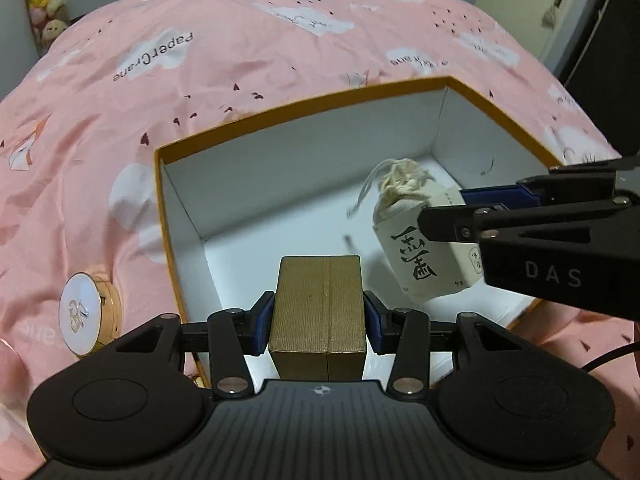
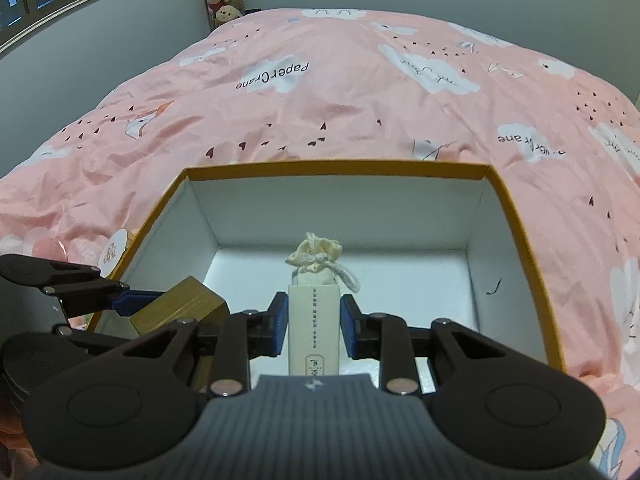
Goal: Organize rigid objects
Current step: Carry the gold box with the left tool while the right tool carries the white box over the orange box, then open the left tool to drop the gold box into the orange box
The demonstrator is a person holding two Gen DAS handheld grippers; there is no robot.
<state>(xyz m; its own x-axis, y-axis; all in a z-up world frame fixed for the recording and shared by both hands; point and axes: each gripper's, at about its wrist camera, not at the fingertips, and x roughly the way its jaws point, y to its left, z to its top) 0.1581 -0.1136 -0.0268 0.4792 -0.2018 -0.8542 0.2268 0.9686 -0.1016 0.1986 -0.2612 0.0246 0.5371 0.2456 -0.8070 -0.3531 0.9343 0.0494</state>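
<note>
Gold block (image 1: 320, 312) is being pinched in my left gripper (image 1: 319, 320); my right gripper (image 2: 313, 326) is clamping the cream pouch package (image 2: 314, 320). I am holding both over the orange-rimmed box (image 2: 340, 170), low in the frame, for dropping inside.

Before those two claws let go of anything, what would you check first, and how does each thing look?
1. Left gripper clamped on the gold block: ok.
2. Right gripper clamped on the cream pouch pack: ok.
3. Both items over the open orange box: ok.
4. Box floor bare beneath them: ok, as far as visible.
5. The two grippers apart from each other: ok.
6. Items touching the box floor yet: cannot tell.
</note>
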